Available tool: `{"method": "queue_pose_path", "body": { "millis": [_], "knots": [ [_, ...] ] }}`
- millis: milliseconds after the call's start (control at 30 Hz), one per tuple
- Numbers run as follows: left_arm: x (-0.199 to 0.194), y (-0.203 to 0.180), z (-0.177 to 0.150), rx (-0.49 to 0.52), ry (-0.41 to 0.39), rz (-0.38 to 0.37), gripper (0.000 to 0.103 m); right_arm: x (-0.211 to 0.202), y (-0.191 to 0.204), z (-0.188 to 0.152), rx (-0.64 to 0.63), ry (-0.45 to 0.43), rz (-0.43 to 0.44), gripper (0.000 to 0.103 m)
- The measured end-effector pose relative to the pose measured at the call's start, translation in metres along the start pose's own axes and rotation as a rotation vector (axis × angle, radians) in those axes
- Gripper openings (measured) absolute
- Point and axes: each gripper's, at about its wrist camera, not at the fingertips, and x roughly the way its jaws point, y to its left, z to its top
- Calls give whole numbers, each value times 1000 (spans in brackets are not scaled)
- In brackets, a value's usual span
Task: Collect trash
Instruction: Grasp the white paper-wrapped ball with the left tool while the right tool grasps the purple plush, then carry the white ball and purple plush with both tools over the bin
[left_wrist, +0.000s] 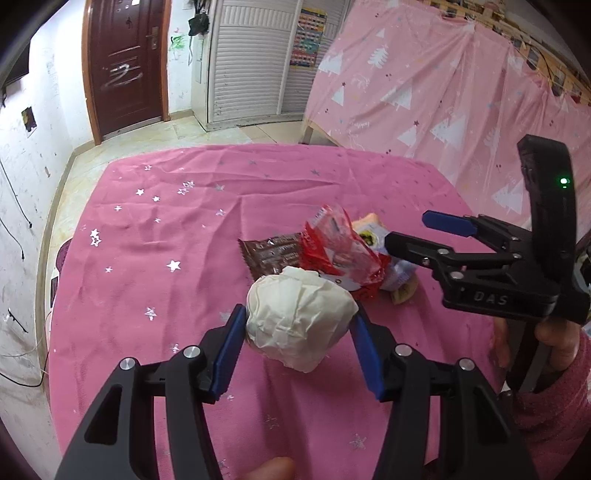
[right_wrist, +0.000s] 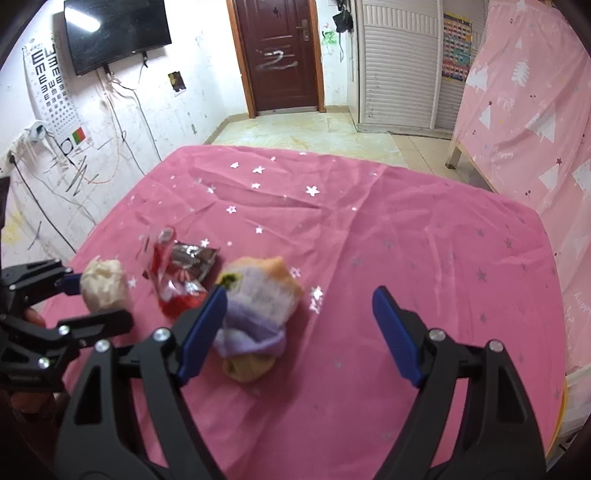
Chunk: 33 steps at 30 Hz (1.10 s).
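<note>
- Paper wad (left_wrist: 299, 317) centre frame, pinched in left gripper (left_wrist: 297, 343), angled down over pink tablecloth (left_wrist: 155, 295)
- right gripper (right_wrist: 299, 328) spread wide, empty, tilted down beside wrapper pile (right_wrist: 258, 295), lower centre

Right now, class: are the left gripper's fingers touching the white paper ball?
Touching. The left wrist view shows both blue fingers pressed against the sides of the paper ball, with no gap on either side.
</note>
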Motion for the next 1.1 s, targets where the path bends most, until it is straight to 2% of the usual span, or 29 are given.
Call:
{"method": "queue_pose_path", "body": {
  "millis": [267, 333, 367, 433, 533, 633, 1100],
  "knots": [
    [-7, 14, 2, -35, -22, 13, 50, 19, 18, 3, -32, 56, 26, 77],
    [-8, 18, -1, -41, -23, 13, 50, 24, 21, 3, -40, 74, 27, 61],
    [-9, 21, -1, -46, -24, 15, 50, 26, 22, 2, -41, 80, 24, 57],
    [-9, 23, -2, -52, -24, 17, 50, 28, 23, 2, -46, 88, 20, 40],
    [-9, 26, -1, -58, -24, 20, 50, 28, 26, 1, -59, 85, 5, 26],
    [-9, 27, 0, -66, -24, 23, 50, 25, 25, 1, -56, 74, -3, 23],
    [-9, 9, 11, -45, -35, 38, 50, -7, -19, 0, 34, -3, -48, 23]
  ]
}}
